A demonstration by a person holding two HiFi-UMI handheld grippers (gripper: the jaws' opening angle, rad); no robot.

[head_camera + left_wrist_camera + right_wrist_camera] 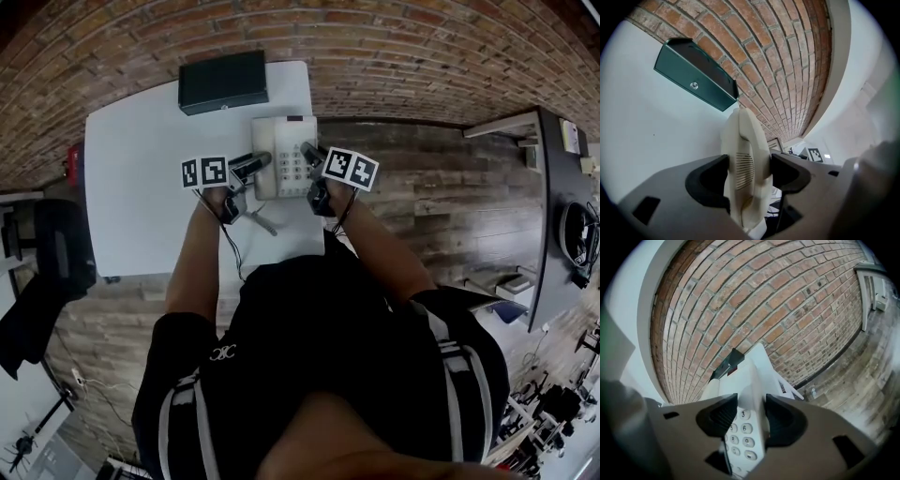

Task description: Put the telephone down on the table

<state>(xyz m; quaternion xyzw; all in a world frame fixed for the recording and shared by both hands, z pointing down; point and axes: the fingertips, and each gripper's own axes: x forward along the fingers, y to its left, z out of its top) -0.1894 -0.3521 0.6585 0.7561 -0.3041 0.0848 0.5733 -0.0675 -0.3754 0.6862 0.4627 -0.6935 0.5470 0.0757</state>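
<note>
Cream plastic with a numbered keypad, the telephone (284,155) showed at the upper centre of the head view, over the white table (141,187) and near a dark green box (223,82). Both grippers held it: the left gripper (747,173) was clamped on its slotted handset (743,154), and the right gripper (750,416) pinched the keypad-side edge with its jaws narrowly parted.
</note>
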